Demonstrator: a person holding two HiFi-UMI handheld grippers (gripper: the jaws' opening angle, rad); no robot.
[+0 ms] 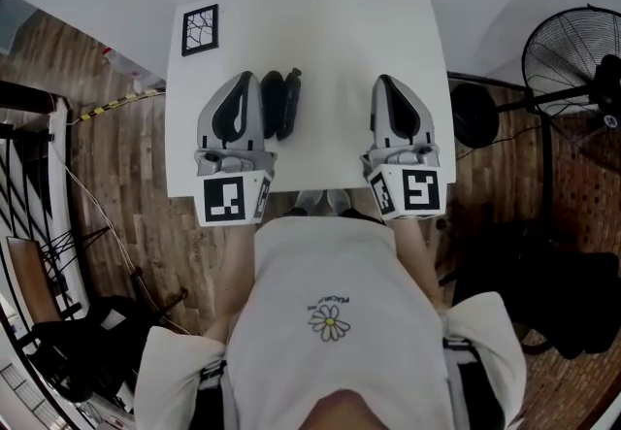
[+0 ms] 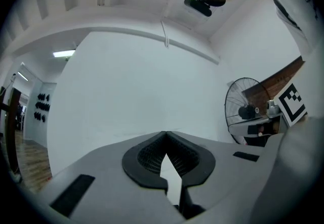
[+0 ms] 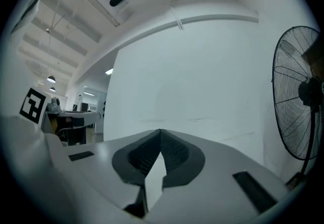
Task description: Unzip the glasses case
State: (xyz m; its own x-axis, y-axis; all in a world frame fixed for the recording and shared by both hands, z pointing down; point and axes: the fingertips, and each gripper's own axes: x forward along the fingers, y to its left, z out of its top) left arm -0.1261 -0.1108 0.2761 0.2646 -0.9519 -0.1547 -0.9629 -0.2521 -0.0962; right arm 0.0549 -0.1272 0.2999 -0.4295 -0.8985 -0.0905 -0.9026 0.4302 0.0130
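A black glasses case lies on the white table, spread into two halves side by side, just right of my left gripper. My left gripper is shut and holds nothing; in the left gripper view its tips meet against a white wall. My right gripper hovers over the table's right part, apart from the case, shut and holding nothing. In the right gripper view its tips also touch, pointing at the wall.
A square marker card lies at the table's far left corner. A standing fan is to the right of the table, also seen as the fan in the right gripper view. Wooden floor, cables and dark bags surround the table.
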